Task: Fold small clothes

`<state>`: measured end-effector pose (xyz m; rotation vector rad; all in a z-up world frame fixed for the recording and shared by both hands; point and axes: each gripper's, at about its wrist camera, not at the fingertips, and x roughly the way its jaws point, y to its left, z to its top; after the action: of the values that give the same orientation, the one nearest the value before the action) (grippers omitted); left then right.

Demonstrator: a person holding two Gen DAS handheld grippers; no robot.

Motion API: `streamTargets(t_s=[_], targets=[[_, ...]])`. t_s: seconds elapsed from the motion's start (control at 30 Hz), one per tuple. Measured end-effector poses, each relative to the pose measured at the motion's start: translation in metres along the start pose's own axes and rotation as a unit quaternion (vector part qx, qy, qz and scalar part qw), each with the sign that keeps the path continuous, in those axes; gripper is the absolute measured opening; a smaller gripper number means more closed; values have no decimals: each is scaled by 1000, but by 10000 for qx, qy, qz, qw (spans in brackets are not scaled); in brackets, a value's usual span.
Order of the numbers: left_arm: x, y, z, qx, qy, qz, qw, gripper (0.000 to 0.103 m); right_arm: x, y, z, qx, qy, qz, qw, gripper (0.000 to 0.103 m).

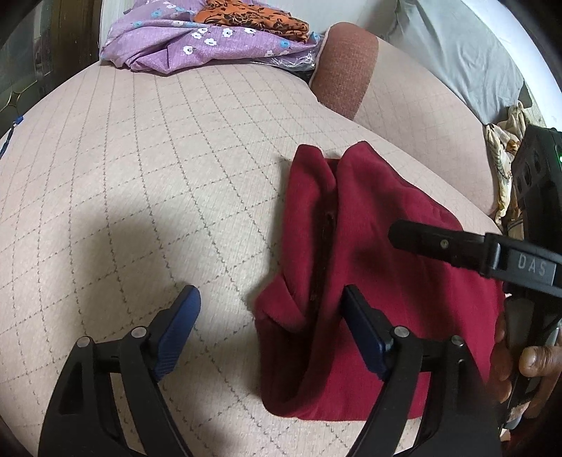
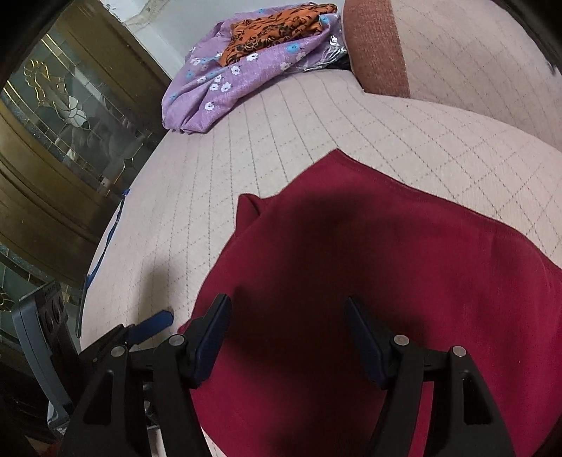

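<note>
A dark red garment (image 1: 372,267) lies folded on the beige quilted cushion (image 1: 140,182), with a dark seam running down its left part. My left gripper (image 1: 270,295) is open, low over the garment's left edge, with one blue pad on each side of that edge. My right gripper (image 2: 288,309) is open and empty, hovering just above the red garment (image 2: 386,281). One of its black fingers (image 1: 439,242) reaches in from the right in the left wrist view. The left gripper's blue pad (image 2: 154,321) shows at the lower left of the right wrist view.
A pile of purple flowered cloth (image 1: 196,42) with an orange patterned piece (image 1: 253,17) lies at the far end of the cushion. A rust-brown bolster (image 1: 344,66) stands at the back. Patterned cloth (image 1: 502,168) hangs at the right. A wooden cabinet with glass (image 2: 63,133) stands left.
</note>
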<state>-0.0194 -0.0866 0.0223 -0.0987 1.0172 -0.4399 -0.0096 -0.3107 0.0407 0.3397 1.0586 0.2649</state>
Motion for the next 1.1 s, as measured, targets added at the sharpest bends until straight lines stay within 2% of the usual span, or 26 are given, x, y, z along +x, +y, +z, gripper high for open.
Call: streamTargets(t_s=[0.37, 0.7, 0.73, 0.77, 0.8, 0.83, 0.87, 0.93, 0.97, 1.1], targets=[[3, -1, 1, 34, -58, 2, 10000, 85, -4, -13, -5, 225, -52, 168, 9996, 69], [4, 2, 3, -28, -73, -93, 9999, 87, 0, -12, -4, 223, -28, 110, 9997, 69], [4, 3, 4, -84, -98, -188, 9997, 84, 0, -12, -4, 253, -18, 107, 9996, 69], [3, 5, 4, -151, -135, -356, 9992, 77, 1, -13, -3, 299, -10, 116, 9995, 69], [4, 6, 5, -240, -115, -674, 9974, 48, 1, -14, -2, 365, -11, 131, 9992, 70], [6, 6, 6, -297, 26, -927, 9952, 36, 1, -15, -1, 435, -12, 146, 9989, 70], [4, 6, 6, -339, 1, -940, 9950, 35, 1, -16, 0, 516, -6, 176, 9985, 73], [-3, 1, 7, -172, -165, -925, 9954, 26, 3, -16, 3, 679, 17, 253, 9974, 77], [-8, -2, 7, -58, -259, -942, 9952, 25, 4, -15, 5, 747, 47, 288, 9968, 77], [-27, -16, 9, 250, -573, -1324, 9892, 19, 9, -8, 15, 896, 131, 392, 9951, 77]])
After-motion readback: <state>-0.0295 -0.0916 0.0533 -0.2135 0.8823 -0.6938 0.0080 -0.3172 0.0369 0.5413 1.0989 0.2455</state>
